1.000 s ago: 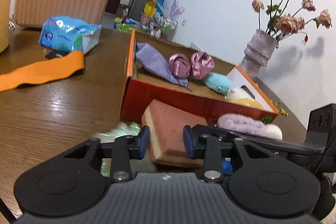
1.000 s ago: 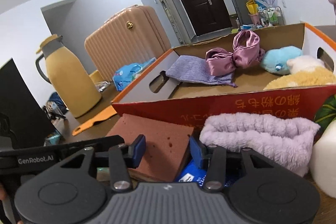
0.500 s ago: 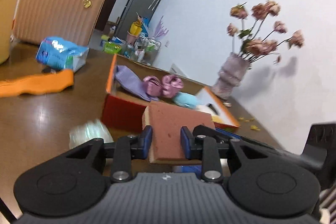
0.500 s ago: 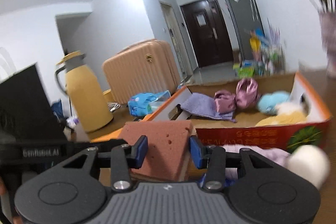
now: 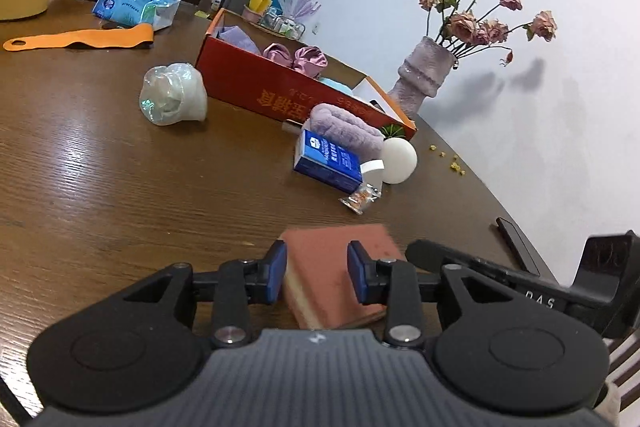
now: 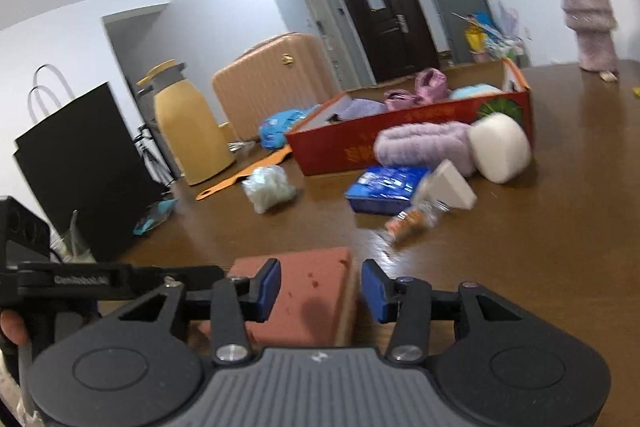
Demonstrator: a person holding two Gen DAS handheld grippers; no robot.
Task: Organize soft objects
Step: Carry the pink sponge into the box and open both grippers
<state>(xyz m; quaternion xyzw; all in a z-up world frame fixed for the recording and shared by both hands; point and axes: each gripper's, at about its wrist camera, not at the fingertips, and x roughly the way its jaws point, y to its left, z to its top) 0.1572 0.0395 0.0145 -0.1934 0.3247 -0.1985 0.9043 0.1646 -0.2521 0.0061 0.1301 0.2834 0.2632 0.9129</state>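
Both tongs have the pink sponge between their blue pads: the left tongs, whose jaws have just eased apart a touch, pinch its near end, while for the right tongs I cannot tell if the right-hand pad touches its edge. Out past them on the brown worktop lie a blue packet, a lilac fluffy roll and a white ball, close together beside the red cardboard box. A crumpled plastic bag sits just left of that box.
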